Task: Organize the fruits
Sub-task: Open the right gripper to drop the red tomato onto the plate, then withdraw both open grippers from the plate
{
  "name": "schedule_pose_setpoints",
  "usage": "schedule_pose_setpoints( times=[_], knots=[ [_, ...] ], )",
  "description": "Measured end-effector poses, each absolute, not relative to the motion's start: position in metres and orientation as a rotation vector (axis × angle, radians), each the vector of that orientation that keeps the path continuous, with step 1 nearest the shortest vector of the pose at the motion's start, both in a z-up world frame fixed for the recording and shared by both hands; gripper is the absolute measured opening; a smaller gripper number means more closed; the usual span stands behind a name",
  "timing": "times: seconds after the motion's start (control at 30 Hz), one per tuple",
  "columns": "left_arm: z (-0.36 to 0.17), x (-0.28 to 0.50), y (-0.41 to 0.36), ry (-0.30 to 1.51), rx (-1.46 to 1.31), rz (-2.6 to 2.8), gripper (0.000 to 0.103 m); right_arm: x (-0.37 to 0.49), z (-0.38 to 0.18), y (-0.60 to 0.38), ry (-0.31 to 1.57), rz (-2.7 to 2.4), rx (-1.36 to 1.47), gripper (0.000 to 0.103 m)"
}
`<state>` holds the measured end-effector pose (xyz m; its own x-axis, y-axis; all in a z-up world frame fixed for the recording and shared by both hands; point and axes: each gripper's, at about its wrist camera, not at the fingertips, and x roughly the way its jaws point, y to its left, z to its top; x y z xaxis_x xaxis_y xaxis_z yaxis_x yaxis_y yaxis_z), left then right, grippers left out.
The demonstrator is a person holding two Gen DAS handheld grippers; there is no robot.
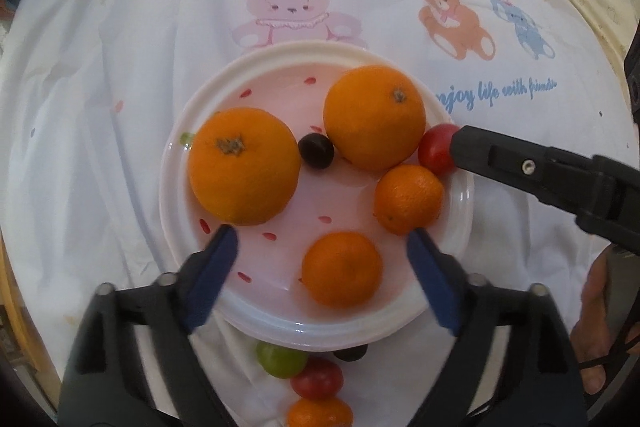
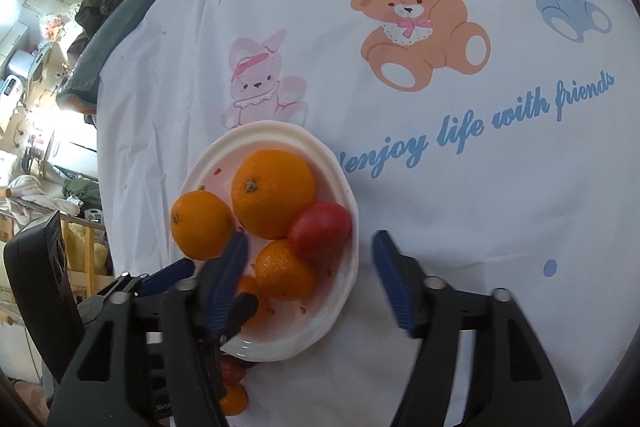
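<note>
Right wrist view shows the right gripper (image 2: pixel 310 277), jaws wide and empty, astride the white plastic plate's (image 2: pixel 280 349) rim beside the red cherry tomato (image 2: pixel 320 229); closing carelessly could tip the plate or roll fruit off, while the left gripper (image 1: pixel 320 247) hovers wide and empty too.

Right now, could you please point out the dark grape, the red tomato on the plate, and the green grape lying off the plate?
dark grape (image 1: pixel 316 151), left wrist view, its top surface.
red tomato (image 2: pixel 320 230), right wrist view, its rounded middle.
green grape (image 1: pixel 280 360), left wrist view, its upper side.
</note>
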<state>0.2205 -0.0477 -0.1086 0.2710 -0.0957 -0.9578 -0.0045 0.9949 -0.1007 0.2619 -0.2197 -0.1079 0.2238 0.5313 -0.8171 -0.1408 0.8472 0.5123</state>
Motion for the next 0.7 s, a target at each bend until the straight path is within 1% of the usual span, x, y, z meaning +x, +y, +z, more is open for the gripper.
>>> schedule_pose_setpoints(
  times=[0.2, 0.47, 0.7],
  knots=[
    [-0.097, 0.213, -0.04, 1.285, -0.133, -0.052, 0.087, 0.259, -0.102, -0.224, 1.246, 0.474, 0.385, 0.079],
    [-0.072, 0.2, -0.036, 1.251, -0.13, -0.044, 0.087, 0.242, -0.078, -0.237, 1.188, 0.447, 0.429, 0.079],
    [-0.046, 0.172, -0.022, 1.217, -0.125, -0.023, 0.087, 0.214, -0.052, -0.253, 1.143, 0.444, 0.453, 0.08]
  ],
)
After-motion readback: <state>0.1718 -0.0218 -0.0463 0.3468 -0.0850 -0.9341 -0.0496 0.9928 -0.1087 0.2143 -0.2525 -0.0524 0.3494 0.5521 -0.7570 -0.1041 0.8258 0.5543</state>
